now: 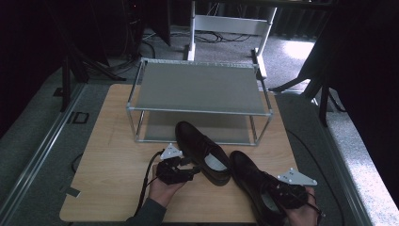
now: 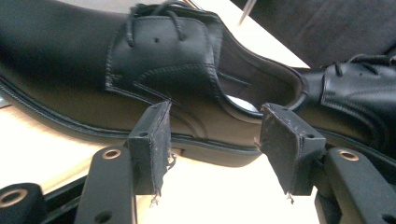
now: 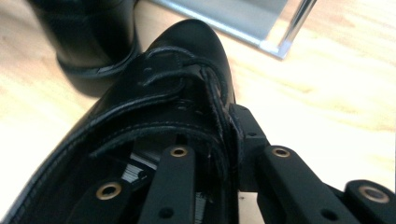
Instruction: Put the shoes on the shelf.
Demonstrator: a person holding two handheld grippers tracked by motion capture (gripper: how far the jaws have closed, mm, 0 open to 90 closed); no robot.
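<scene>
Two black lace-up shoes are laid on the wooden tabletop (image 1: 113, 165), in front of a two-tier metal shoe rack (image 1: 197, 101) set at the far side. The left shoe (image 1: 203, 151) is placed near the middle, toe toward the rack. The left gripper (image 1: 181, 170) is held just beside its left flank, jaws spread, nothing pinched. The right shoe (image 1: 256, 186) is placed at the near right edge. The right gripper (image 1: 289, 194) is pinched on its side wall by the laces, one jaw inside the opening, one outside.
</scene>
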